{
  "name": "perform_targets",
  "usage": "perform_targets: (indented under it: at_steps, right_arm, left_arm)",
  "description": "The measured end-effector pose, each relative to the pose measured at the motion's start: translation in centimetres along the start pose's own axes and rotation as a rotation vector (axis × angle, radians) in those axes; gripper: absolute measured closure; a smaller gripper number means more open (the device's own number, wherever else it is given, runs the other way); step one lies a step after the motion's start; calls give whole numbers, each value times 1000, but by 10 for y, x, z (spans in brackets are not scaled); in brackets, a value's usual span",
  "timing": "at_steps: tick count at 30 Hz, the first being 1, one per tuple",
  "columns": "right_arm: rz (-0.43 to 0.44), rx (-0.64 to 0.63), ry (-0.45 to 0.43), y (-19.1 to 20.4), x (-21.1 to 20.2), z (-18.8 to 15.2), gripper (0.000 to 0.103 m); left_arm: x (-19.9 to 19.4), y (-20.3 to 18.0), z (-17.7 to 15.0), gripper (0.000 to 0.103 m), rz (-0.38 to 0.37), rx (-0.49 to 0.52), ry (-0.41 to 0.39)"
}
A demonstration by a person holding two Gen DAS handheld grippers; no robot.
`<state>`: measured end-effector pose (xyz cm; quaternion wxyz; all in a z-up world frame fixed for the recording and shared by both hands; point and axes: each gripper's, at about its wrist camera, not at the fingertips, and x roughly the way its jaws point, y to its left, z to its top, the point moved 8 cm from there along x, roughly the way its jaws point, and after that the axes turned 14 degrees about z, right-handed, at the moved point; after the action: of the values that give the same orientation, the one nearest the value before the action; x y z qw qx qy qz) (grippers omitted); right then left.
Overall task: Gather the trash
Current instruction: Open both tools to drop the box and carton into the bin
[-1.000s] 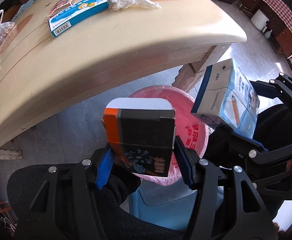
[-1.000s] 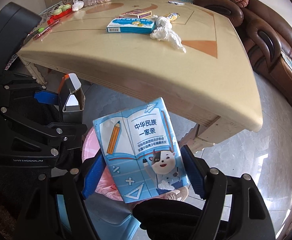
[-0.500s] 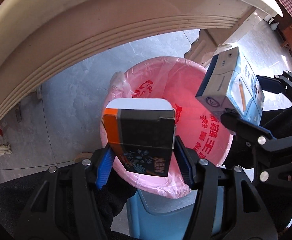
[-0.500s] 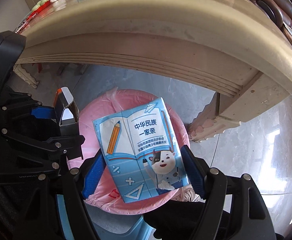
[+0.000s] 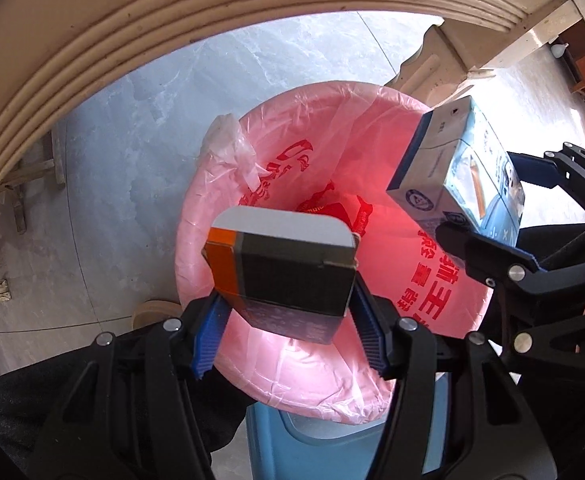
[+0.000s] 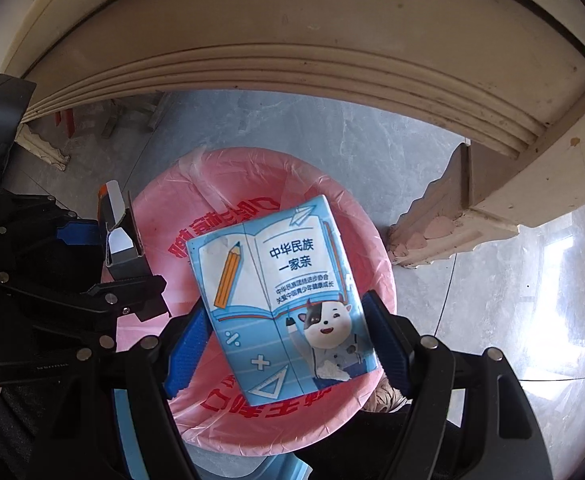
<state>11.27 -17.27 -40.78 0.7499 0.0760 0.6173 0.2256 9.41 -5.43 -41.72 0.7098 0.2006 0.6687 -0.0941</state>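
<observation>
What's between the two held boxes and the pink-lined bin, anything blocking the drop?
Nothing visible. The dark box in the left tool and the blue carton in the right tool both hang over the open mouth of the bin. The table edge sits off to the side, not over the opening.

**Stuff you can't really make out here**

The dark box (image 5: 292,280) covers the middle of the pink bin bag (image 5: 292,128), so the bottom is hidden. Red print on the bag is partly blocked. The table edge (image 6: 292,60) runs off the frame's top. The blue carton (image 6: 284,300) hides the bag's centre too.
</observation>
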Motion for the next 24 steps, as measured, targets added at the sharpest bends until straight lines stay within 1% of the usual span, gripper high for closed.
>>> perform_targets:
  at_steps: [5, 11, 12, 13, 14, 18, 20, 24]
  right_arm:
    - [25, 2, 31, -2, 8, 0, 31]
    - [29, 1, 59, -1, 17, -2, 30]
    - [27, -3, 66, -1, 19, -3, 30]
    - [20, -7, 75, -1, 21, -4, 29]
    - [17, -8, 83, -1, 22, -4, 28]
    - [2, -13, 91, 0, 27, -6, 25]
    - [3, -7, 94, -1, 28, -6, 24]
    - [7, -2, 92, -1, 27, -6, 24]
  left_arm:
    - [9, 6, -1, 46, -12, -9, 32]
    - [16, 11, 3, 45, 8, -21, 33]
    - [15, 11, 2, 44, 16, -18, 33]
    - [15, 12, 2, 39, 27, -18, 31]
    - [15, 13, 3, 37, 43, -17, 26]
    - [16, 13, 2, 36, 74, 1, 28]
    - [16, 14, 3, 33, 85, -2, 32]
    - [15, 16, 4, 33, 79, -11, 34]
